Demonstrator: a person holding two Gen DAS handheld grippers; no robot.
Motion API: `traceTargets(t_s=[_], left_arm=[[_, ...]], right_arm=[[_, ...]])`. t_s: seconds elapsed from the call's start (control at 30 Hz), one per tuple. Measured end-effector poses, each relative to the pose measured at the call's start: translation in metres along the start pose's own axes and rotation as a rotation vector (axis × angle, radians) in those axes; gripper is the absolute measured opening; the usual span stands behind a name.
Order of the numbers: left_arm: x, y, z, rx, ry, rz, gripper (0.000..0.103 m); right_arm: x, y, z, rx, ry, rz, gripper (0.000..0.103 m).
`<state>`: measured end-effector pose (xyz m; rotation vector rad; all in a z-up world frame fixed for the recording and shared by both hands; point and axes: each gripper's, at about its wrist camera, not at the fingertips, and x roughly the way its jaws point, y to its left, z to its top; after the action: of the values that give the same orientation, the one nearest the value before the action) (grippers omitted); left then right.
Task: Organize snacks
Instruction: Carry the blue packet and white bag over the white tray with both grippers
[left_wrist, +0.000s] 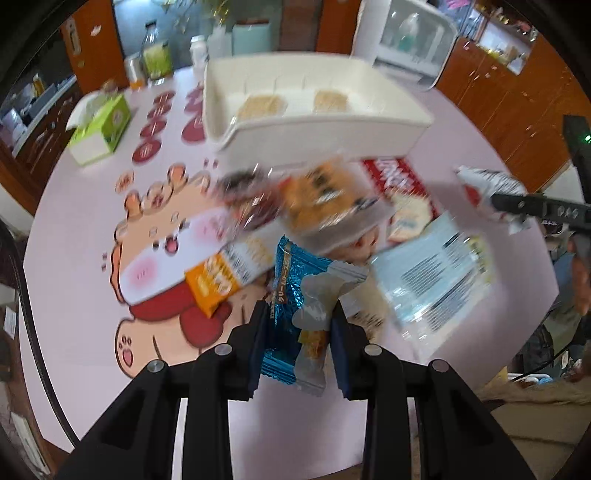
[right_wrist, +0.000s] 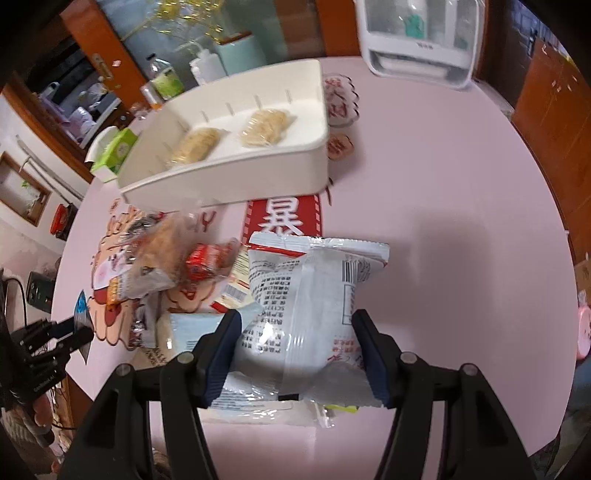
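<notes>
— My left gripper (left_wrist: 297, 332) is clamped on the blue packet (left_wrist: 291, 280), my right gripper (right_wrist: 295, 354) pinches the white packet (right_wrist: 314, 295), both above the pile, short of the white bin (right_wrist: 258, 170)

— Slippery wrappers; a swing could drop either

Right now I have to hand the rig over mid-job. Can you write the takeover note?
Left hand-held gripper: shut on a blue snack packet, above the snack pile.
Right hand-held gripper: shut on a white snack bag, above the table.
White bin: at the far side of the table, two pale snack packs inside.
Left: put both held snacks in the bin, then clear the loose pile in front of the bin.
</notes>
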<state>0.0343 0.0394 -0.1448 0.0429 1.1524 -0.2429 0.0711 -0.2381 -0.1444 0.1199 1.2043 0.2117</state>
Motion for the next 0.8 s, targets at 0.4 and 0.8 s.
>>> traceTargets(t_s=[0.4, 0.8], left_arm=[[-0.045, -0.036, 0.034, 0.022, -0.141, -0.035, 0.03], [-0.091, -0.039, 0.094, 0.0, -0.282, -0.02, 0.03]], right_arm=[[-0.027, 0.034, 0.0, -0.106, -0.073, 0.044, 0.062], [-0.074, 0.061, 0.041, -0.14, -0.228, 0.079, 0.062]])
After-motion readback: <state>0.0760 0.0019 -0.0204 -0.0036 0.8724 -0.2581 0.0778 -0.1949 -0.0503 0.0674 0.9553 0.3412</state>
